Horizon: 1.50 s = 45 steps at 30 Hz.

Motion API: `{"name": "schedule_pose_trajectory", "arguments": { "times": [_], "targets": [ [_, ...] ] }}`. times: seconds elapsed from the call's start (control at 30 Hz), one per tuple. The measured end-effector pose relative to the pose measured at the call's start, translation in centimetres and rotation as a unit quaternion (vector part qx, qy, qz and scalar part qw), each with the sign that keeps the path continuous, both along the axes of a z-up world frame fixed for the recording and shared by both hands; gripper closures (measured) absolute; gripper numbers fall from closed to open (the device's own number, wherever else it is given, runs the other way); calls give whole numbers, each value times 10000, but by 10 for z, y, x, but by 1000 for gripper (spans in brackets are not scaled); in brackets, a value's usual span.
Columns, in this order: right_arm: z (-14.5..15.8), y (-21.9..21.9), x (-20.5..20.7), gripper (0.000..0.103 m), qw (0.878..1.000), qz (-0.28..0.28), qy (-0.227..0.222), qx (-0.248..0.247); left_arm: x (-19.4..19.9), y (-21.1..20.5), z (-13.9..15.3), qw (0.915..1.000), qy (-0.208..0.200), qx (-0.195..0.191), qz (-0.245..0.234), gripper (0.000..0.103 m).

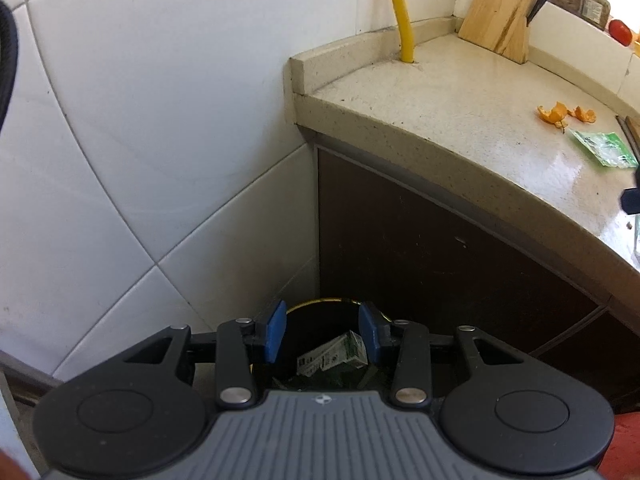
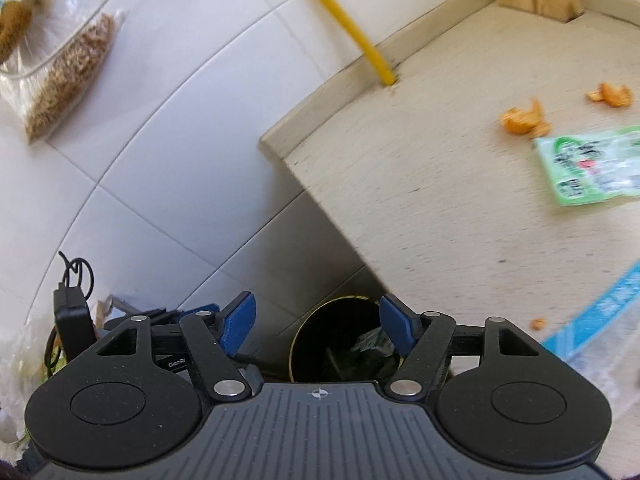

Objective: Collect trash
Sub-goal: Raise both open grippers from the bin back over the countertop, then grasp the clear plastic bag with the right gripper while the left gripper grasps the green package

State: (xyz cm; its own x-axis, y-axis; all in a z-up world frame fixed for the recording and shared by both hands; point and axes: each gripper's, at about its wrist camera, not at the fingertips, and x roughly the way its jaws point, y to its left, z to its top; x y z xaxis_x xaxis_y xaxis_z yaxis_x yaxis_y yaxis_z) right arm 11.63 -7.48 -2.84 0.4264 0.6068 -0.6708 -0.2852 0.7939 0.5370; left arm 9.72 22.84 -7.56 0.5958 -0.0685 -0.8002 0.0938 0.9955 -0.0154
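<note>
Your left gripper (image 1: 322,330) had its jaws wide open and held nothing. It hung over the black trash bin (image 1: 320,304) at the bottom middle, where a small carton (image 1: 334,354) lay inside. Your right gripper (image 2: 316,322) was wide open and empty too, above the same bin. On the table (image 1: 460,120), at the right, lay orange peels (image 1: 554,114) and, just beside them, a green wrapper (image 1: 604,148).
</note>
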Motion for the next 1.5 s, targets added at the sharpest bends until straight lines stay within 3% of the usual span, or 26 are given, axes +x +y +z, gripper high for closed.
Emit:
{"name": "schedule_pose_trajectory", "arguments": {
  "times": [0.2, 0.37, 0.53, 0.87, 1.03, 1.17, 1.23, 1.3, 1.4, 1.5],
  "targets": [
    [7, -31, -8, 27, 9994, -323, -89, -25, 4, -16, 15, 9996, 42, 83, -253, 66],
    [11, -70, -24, 26, 9965, -816, -148, -78, 10, -41, 38, 9963, -104, 271, -814, 59],
    [5, -113, -43, 26, 9888, -1489, 9, -74, 22, -79, 54, 9889, -258, 166, -1454, 59],
    [-31, -160, -70, 25, 9737, -2142, 402, 665, 43, -149, 68, 9716, -255, -551, -2289, 59],
    [-55, -167, -61, 28, 9653, -2252, 453, 1241, 56, -173, 71, 9669, -182, -570, -2480, 59],
    [-76, -173, -52, 47, 9561, -2319, 505, 1722, 65, -187, 70, 9642, -150, -555, -2587, 59],
    [-84, -175, -46, 65, 9528, -2360, 536, 1831, 71, -194, 69, 9620, -139, -644, -2649, 59],
    [-92, -176, -40, 92, 9496, -2411, 628, 1900, 79, -200, 68, 9571, -111, -891, -2756, 59],
    [-96, -179, -36, 94, 9467, -2394, 611, 2068, 98, -209, 64, 9522, 35, -1370, -2729, 59],
    [-93, -181, -34, 94, 9509, -2315, 564, 1973, 124, -210, 51, 9426, 476, -2160, -2504, 59]
  ]
}}
